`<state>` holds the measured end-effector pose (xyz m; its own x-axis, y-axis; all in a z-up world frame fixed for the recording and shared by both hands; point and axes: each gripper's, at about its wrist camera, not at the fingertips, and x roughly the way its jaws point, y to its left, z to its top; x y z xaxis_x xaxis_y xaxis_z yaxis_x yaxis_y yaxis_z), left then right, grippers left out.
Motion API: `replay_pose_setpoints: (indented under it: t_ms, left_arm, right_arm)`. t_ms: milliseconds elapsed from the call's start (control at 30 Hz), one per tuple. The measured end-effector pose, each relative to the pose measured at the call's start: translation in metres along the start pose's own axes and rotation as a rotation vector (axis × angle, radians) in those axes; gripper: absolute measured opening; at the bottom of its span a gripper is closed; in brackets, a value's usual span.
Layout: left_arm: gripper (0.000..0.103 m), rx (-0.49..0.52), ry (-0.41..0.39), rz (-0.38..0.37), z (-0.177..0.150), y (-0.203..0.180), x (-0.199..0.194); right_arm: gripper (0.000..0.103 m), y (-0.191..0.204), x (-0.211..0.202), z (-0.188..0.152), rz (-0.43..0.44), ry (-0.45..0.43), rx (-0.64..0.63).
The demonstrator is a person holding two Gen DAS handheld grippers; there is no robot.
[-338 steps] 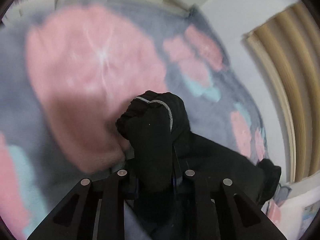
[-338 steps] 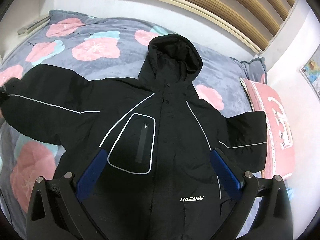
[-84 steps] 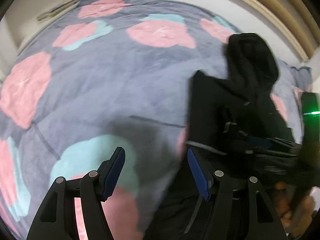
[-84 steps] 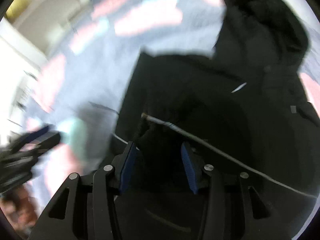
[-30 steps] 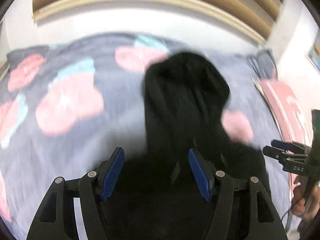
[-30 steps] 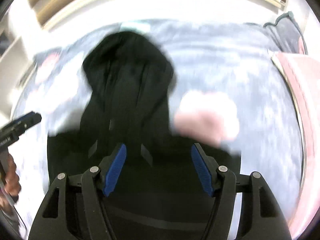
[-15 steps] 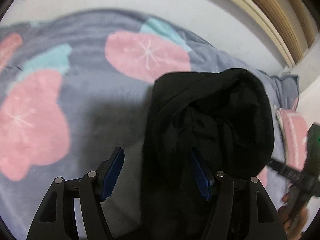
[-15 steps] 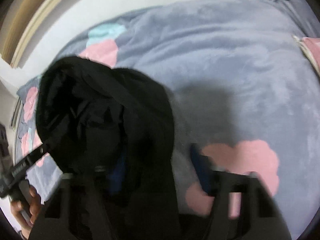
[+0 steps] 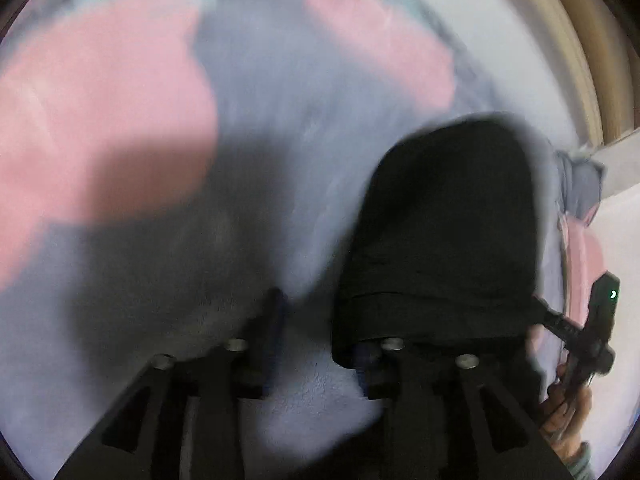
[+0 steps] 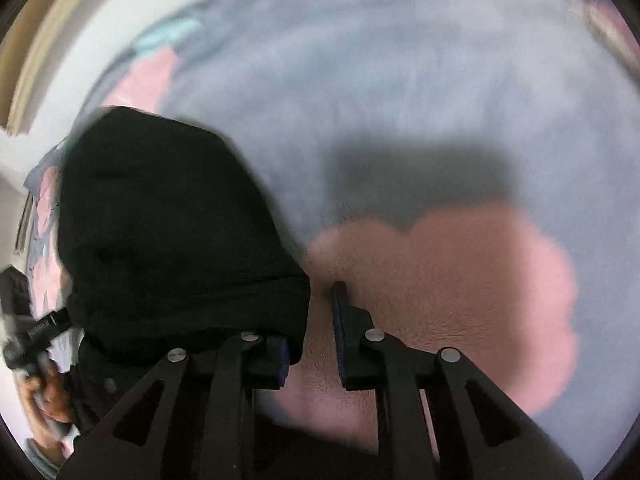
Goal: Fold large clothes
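The hood (image 9: 448,220) of a black jacket lies on a grey blanket (image 9: 280,160) printed with pink flowers (image 9: 100,112). Both wrist views are motion-blurred.

Left wrist view: the left gripper (image 9: 320,340) sits low over the blanket at the hood's left edge. Its fingers stand apart with a clear gap between them. The left finger (image 9: 272,320) is over bare blanket. The right finger (image 9: 366,360) is partly covered by the hood's lower left edge, which drapes over its tip. Bare blanket shows in the gap, so the fingers are not clamped on fabric. A dark shadow falls on the blanket left of the gripper. At the right edge, the right gripper (image 9: 576,328) is visible in a hand (image 9: 568,416). A pink pillow (image 9: 580,260) lies beyond the hood on the right, near a white wall.

Right wrist view: the right gripper (image 10: 312,328) is at the hood's (image 10: 168,232) right edge. Its fingers are spread, with a gap between them. The right finger (image 10: 344,320) rests over a pink flower (image 10: 460,288). The left finger (image 10: 280,356) is partly hidden under the hood's lower right corner. Blanket shows in the gap; nothing is pinched. A shadow lies on the blanket (image 10: 400,80) beyond the gripper. At the left edge, the left gripper (image 10: 36,332) is visible, held by a hand (image 10: 44,392).

The hood lies between the two grippers, one at each side. The rest of the jacket is mostly out of view, toward the near edge.
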<state>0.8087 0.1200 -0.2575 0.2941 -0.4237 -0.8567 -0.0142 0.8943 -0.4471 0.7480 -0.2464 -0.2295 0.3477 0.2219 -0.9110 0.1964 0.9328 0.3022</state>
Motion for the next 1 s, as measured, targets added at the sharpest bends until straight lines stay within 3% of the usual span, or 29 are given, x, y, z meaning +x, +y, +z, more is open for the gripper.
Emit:
replay_pose_setpoints:
  t_ms: [67, 133, 233, 300, 400, 567, 667, 800, 900, 967, 1000]
  left_arm:
    - [0.035, 0.019, -0.024, -0.01, 0.0, -0.005, -0.009]
    - [0.038, 0.031, -0.032, -0.018, -0.002, -0.009, -0.02]
    - [0.049, 0.086, -0.041, 0.009, -0.013, -0.012, -0.045]
    - [0.049, 0.12, -0.035, 0.009, -0.021, -0.011, -0.062]
    - [0.049, 0.166, -0.09, -0.007, -0.026, -0.015, -0.101]
    - [0.054, 0.213, -0.221, -0.113, 0.012, -0.062, -0.132]
    - [0.056, 0.254, -0.235, -0.108, 0.041, -0.101, -0.107]
    - [0.056, 0.212, -0.139, -0.045, 0.064, -0.11, -0.034]
    - [0.056, 0.149, -0.08, 0.006, 0.057, -0.086, 0.008]
    - [0.055, 0.103, -0.065, -0.033, 0.049, -0.07, 0.023]
    - [0.055, 0.099, -0.076, -0.053, 0.047, -0.068, 0.023]
  right_arm:
    - [0.021, 0.001, -0.006, 0.001, 0.011, -0.004, -0.007]
    - [0.041, 0.001, -0.018, 0.001, 0.008, 0.006, -0.029]
    - [0.061, -0.001, -0.043, -0.005, -0.003, -0.01, -0.072]
    - [0.064, -0.001, -0.069, -0.014, -0.001, -0.039, -0.112]
    - [0.064, 0.01, -0.108, -0.014, -0.004, -0.104, -0.163]
    - [0.065, 0.073, -0.143, 0.026, 0.052, -0.249, -0.25]
    - [0.065, 0.119, -0.116, 0.057, 0.031, -0.255, -0.311]
    - [0.065, 0.154, -0.048, 0.079, -0.009, -0.162, -0.371]
    - [0.063, 0.143, 0.009, 0.074, -0.094, -0.062, -0.379]
    - [0.059, 0.121, 0.04, 0.064, -0.119, 0.007, -0.361]
    - [0.059, 0.116, 0.043, 0.062, -0.107, 0.001, -0.353]
